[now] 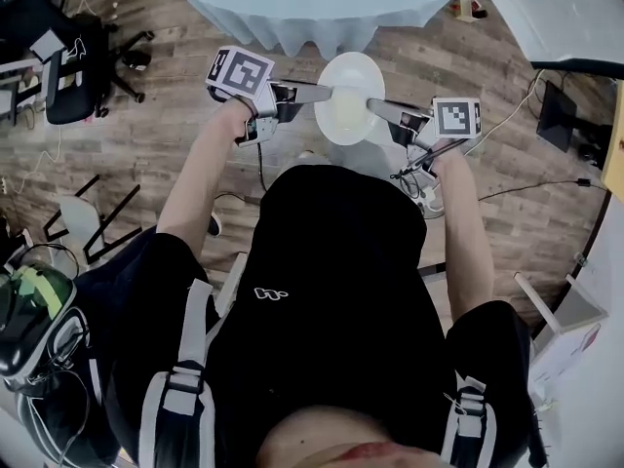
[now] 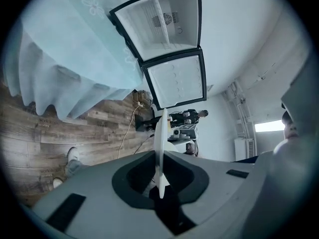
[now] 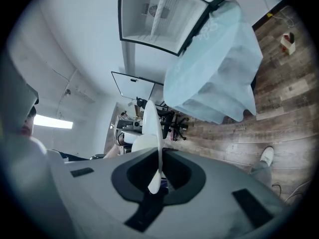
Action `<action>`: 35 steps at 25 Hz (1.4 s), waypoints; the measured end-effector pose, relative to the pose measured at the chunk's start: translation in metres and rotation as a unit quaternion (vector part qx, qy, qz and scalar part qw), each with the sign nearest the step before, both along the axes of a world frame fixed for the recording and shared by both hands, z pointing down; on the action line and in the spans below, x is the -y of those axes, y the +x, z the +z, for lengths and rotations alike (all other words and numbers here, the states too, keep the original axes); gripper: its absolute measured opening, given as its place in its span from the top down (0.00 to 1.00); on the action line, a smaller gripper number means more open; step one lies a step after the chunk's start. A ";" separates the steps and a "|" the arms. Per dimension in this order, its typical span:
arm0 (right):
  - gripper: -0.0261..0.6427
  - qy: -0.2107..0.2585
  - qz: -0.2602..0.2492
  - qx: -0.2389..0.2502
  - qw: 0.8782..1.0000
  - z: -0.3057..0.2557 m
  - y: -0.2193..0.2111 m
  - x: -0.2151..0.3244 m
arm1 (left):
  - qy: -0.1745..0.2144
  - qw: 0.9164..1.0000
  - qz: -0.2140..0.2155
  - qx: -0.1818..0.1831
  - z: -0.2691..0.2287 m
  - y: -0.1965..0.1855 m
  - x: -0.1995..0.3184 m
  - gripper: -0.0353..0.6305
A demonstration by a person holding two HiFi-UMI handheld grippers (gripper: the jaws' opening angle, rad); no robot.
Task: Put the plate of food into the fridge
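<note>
Two claws have hold of one white plate (image 1: 351,100), one on each side of it. The left claw (image 1: 327,93) is clamped on the rim at the person's left, and the right claw (image 1: 375,107) is clamped on the opposite rim. In each gripper view the plate (image 2: 160,148) runs edge-on straight into the notch between the jaws, which are pressed onto it. Seen from the right claw, the same thin white edge (image 3: 152,128) sits deep in the grip.

From the head view the plate faces up, carried in the air just short of the near edge of the round worktop (image 1: 322,8), over the wooden floor (image 1: 175,115). Something pale lies in the plate's middle, but I cannot make out what it is.

A pale blue cloth (image 2: 75,59) hangs off the worktop in folds. Past the worktop stands the fridge (image 2: 174,49), its white inside showing in two sections, one above the other; the right gripper view catches it too (image 3: 154,19). The plate is well apart from it. Off to the worktop's left is a black chair (image 1: 68,66), and a white shoe (image 2: 72,156) stands on the floor on the worktop's near side.
</note>
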State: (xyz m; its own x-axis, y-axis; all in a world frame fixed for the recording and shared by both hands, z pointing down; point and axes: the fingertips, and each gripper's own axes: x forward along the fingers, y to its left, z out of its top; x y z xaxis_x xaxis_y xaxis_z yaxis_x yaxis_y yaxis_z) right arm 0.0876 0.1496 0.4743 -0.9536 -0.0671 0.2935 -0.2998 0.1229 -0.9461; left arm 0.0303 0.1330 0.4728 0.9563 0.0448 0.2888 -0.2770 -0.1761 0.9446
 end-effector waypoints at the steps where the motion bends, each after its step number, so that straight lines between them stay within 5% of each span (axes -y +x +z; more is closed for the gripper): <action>1: 0.92 -0.001 0.004 0.003 1.000 0.000 0.004 0.009 | 0.005 1.000 0.000 0.007 0.000 0.003 0.010 0.87; 8: 0.91 0.022 0.018 0.015 0.999 -0.010 0.040 0.065 | 0.003 0.998 -0.017 -0.057 -0.020 0.040 0.063 0.86; 14: 0.91 -0.005 0.028 0.026 0.999 -0.005 0.050 0.100 | -0.010 0.997 -0.055 -0.048 -0.010 0.046 0.099 0.86; 19: 0.91 0.018 0.016 0.019 1.000 0.004 0.036 0.145 | -0.027 0.995 -0.088 -0.038 0.002 0.031 0.142 0.86; 25: 0.91 0.003 0.048 0.011 0.999 0.009 0.027 0.208 | -0.019 0.996 -0.086 -0.032 0.007 0.019 0.209 0.86; 35: 0.91 0.057 0.123 0.002 0.991 -0.011 0.007 0.321 | 0.021 0.989 -0.134 -0.050 -0.008 0.002 0.326 0.86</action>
State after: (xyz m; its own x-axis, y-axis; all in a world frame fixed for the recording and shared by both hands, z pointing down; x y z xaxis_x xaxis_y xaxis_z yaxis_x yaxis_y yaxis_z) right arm 0.0946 -0.1718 0.4631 -0.9053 -0.3305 0.2670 -0.3304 0.1525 -0.9314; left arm 0.0321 -0.1927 0.4652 0.9559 -0.2250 0.1889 -0.2251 -0.1476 0.9631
